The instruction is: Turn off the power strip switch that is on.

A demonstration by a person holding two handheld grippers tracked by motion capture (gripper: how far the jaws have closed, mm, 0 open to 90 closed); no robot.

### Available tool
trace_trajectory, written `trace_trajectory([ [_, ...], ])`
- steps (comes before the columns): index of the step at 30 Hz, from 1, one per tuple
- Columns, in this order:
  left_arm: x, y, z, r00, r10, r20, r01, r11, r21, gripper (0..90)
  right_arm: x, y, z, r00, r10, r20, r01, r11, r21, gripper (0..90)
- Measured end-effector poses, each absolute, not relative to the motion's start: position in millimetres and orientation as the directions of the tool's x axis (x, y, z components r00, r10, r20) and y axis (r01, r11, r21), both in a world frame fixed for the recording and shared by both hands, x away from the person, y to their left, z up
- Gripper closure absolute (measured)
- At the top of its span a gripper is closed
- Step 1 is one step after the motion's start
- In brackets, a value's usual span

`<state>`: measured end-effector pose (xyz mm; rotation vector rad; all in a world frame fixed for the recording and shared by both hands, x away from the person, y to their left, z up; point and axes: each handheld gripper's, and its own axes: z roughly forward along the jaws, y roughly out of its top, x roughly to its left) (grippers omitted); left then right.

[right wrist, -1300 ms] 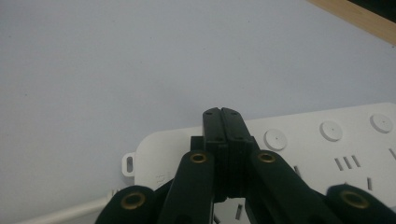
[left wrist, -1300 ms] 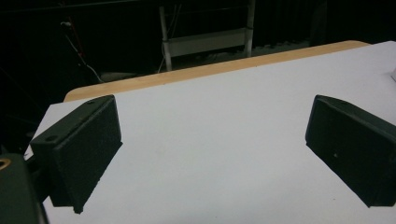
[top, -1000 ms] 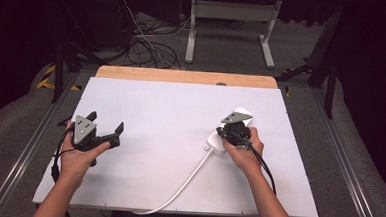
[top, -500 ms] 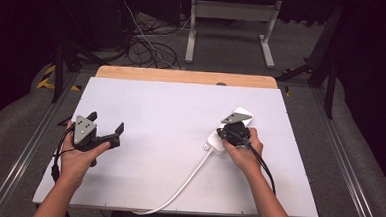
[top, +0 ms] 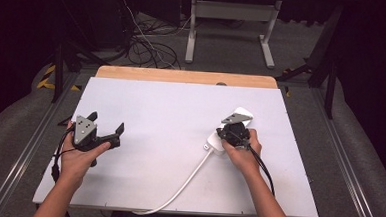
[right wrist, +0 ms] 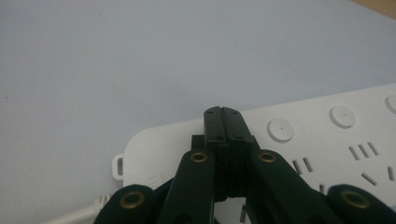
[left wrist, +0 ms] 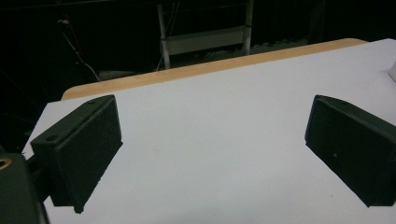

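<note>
Nothing has shifted since the earlier frames: both hands sit where they were. The right gripper [top: 231,132] hangs over the white power strip [right wrist: 299,135], jaws pressed together with nothing between them, tips over its cable end. The strip lies right of centre on the white table [top: 170,117]. The left gripper [top: 105,129] gapes wide, empty, near the left edge.

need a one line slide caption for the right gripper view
Shut right gripper poised over the cord end of a white power strip lying on the white table.
</note>
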<state>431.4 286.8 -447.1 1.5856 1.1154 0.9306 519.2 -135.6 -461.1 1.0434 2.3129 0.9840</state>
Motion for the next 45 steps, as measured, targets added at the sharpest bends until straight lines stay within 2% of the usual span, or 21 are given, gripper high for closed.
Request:
trace_trajectory([
  [37, 430.2, 287.8, -446.6, 0.290, 0.955, 0.059, 0.228, -0.129, 0.965, 4.6, 516.4, -129.1, -460.3, -0.602, 0.791, -0.112, 0.490, 0.477, 0.730, 90.0],
  [42, 429.9, 288.6, -446.4, 0.291, 0.955, 0.059, 0.229, -0.130, 0.965, 4.6, 516.7, -128.8, -462.1, -0.603, 0.794, -0.084, 0.501, 0.458, 0.734, 90.0],
  [44, 429.8, 288.8, -446.4, 0.289, 0.956, 0.056, 0.229, -0.126, 0.965, 4.7, 515.4, -126.6, -462.0, -0.598, 0.793, -0.113, 0.491, 0.474, 0.731, 90.0],
  [45, 429.7, 289.1, -446.4, 0.291, 0.955, 0.056, 0.229, -0.126, 0.965, 4.7, 511.8, -119.1, -462.0, -0.588, 0.785, -0.194, 0.463, 0.524, 0.715, 90.0],
])
